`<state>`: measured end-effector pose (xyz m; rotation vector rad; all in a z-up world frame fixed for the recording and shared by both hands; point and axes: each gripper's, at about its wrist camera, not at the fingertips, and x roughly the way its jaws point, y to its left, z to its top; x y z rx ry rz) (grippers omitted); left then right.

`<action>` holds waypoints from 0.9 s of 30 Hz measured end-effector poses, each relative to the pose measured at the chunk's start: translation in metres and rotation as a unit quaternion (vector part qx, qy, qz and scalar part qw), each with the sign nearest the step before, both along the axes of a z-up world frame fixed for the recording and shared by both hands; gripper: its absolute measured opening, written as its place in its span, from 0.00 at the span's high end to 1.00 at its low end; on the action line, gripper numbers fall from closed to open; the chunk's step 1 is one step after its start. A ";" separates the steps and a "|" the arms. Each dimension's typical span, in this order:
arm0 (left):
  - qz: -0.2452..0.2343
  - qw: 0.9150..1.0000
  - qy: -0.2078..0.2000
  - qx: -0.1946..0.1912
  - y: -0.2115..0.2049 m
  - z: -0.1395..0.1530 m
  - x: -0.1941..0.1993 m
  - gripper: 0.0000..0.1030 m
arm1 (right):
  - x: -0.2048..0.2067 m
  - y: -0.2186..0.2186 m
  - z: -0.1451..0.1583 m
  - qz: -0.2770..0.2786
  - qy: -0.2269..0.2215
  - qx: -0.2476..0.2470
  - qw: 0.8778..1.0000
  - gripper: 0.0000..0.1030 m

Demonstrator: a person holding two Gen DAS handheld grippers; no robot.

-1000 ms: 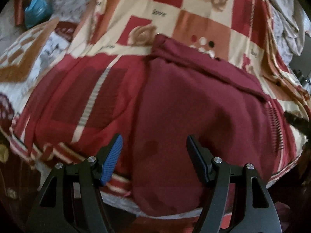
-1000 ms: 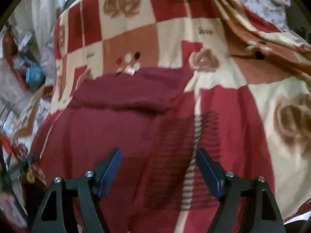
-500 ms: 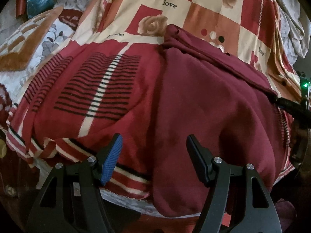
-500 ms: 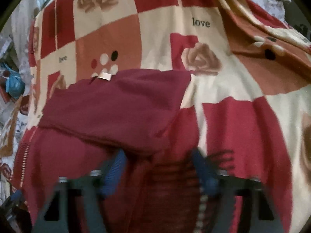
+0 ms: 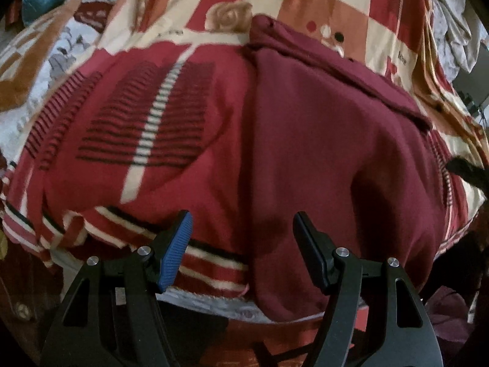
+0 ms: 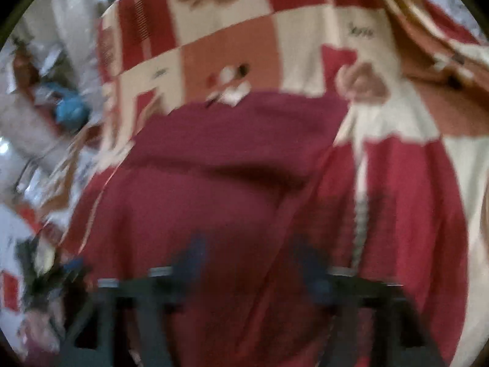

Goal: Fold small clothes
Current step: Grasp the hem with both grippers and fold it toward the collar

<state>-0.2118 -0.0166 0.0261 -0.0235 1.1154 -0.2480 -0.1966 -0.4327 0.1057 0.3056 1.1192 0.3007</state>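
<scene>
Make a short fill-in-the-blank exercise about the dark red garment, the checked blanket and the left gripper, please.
1. The dark red fabric garment lies on a checked blanket printed with roses and the word ____.
2. The left gripper has its jaws ____, holding nothing.
3. The pad on one of its fingers is ____ in colour.

Missing words: love; open; blue

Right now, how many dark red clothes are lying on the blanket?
1. A maroon garment lies spread on the checked blanket, its top edge folded over. Others may be hidden outside the views.
</scene>
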 end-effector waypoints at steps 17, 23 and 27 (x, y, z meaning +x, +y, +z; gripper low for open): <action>-0.032 0.999 0.016 -0.015 0.016 -0.001 -0.013 0.98 | -0.081 0.036 -0.023 0.128 0.067 0.011 0.989 0.30; -0.006 0.999 0.019 -0.037 0.026 -0.001 -0.019 0.97 | -0.097 0.052 -0.055 0.161 0.119 0.013 0.980 0.30; -0.020 0.999 0.008 -0.045 0.016 0.009 -0.023 0.58 | -0.098 0.059 -0.057 0.171 0.121 0.018 0.978 0.30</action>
